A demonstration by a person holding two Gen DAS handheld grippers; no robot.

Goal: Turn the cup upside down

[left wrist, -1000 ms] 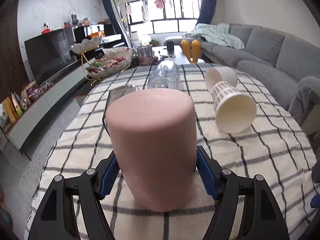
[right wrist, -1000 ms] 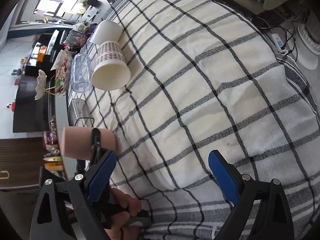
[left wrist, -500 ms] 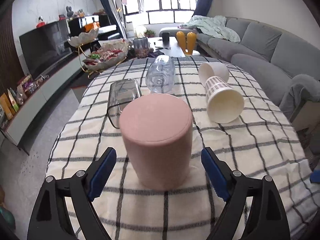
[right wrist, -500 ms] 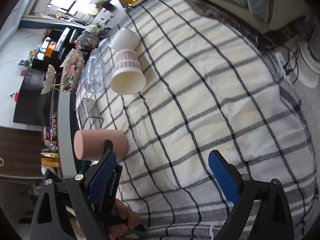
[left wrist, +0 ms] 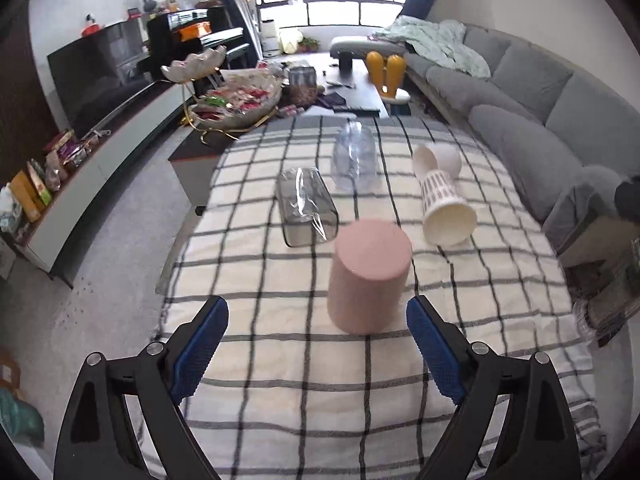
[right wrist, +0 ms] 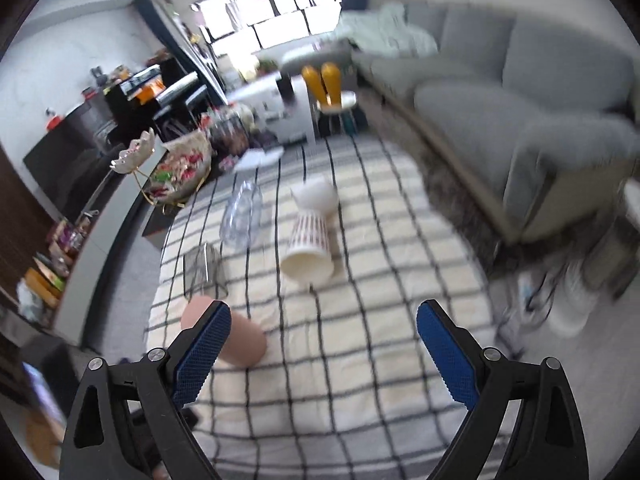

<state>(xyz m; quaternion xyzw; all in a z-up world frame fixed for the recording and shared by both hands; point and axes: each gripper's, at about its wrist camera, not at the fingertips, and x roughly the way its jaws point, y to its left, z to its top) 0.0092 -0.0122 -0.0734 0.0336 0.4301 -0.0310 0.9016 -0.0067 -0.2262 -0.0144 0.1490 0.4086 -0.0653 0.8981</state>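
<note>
1. You are holding your left gripper (left wrist: 316, 336) with its blue-padded fingers (left wrist: 200, 340) spread wide, gripping nothing and touching nothing.
2. The pink cup (left wrist: 368, 276) is standing upside down on the checked tablecloth (left wrist: 280, 420), closed base facing up, just ahead of that gripper and apart from both pads.
3. You are keeping your right gripper (right wrist: 320, 344) spread wide too, with nothing between its fingers (right wrist: 446, 356); in this blurred view the pink cup (right wrist: 244, 342) is showing partly behind the left pad, near the table's left edge.
4. Beyond the cup, a clear glass mug (left wrist: 306, 208) is lying on its side, and a clear plastic bottle (left wrist: 354, 156) is lying farther back.
5. To the right of those, a white patterned paper cup (left wrist: 446, 208) is lying on its side with its mouth toward you, its far end touching a plain white cup (left wrist: 438, 158).
6. A grey sofa (left wrist: 540, 120) is running along the table's right side.
</note>
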